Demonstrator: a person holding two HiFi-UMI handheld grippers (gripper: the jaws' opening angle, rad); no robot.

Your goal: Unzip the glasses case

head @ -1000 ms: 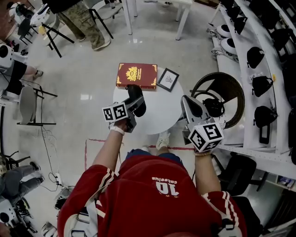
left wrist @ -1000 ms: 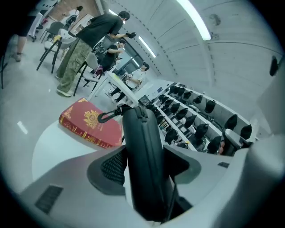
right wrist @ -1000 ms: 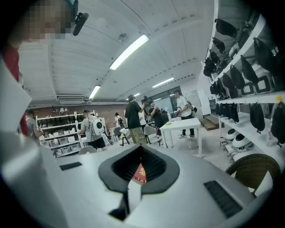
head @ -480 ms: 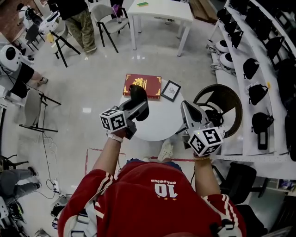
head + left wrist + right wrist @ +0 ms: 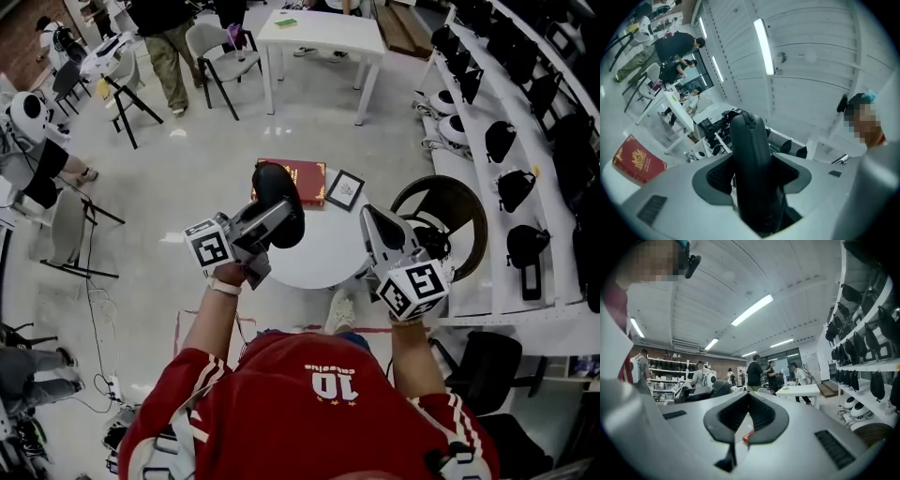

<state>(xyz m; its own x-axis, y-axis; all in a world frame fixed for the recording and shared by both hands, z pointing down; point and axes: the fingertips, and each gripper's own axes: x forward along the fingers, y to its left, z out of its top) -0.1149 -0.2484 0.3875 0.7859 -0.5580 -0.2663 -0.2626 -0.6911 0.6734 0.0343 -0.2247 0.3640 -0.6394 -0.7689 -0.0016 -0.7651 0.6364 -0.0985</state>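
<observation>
To open the zip well, the pads (image 5: 717, 174) of the left gripper (image 5: 267, 223) need a firm squeeze low on the black oval hard-shell glasses case (image 5: 751, 154), with the seam left clear. The right gripper (image 5: 749, 401) then has to come across, part a little and pinch the pull. The small tab at the case's top end may be that pull, but I cannot be sure.

The left fingers stand fairly wide, clamped on the case. It is upright between them, in the air over the far left edge of the round white table (image 5: 328, 248). The right fingers meet tip to tip on nothing, above the table's right edge, well apart from the case. A red hardback book (image 5: 305, 172) and a small black-framed picture (image 5: 345, 189) lie at the table's far edge.
</observation>
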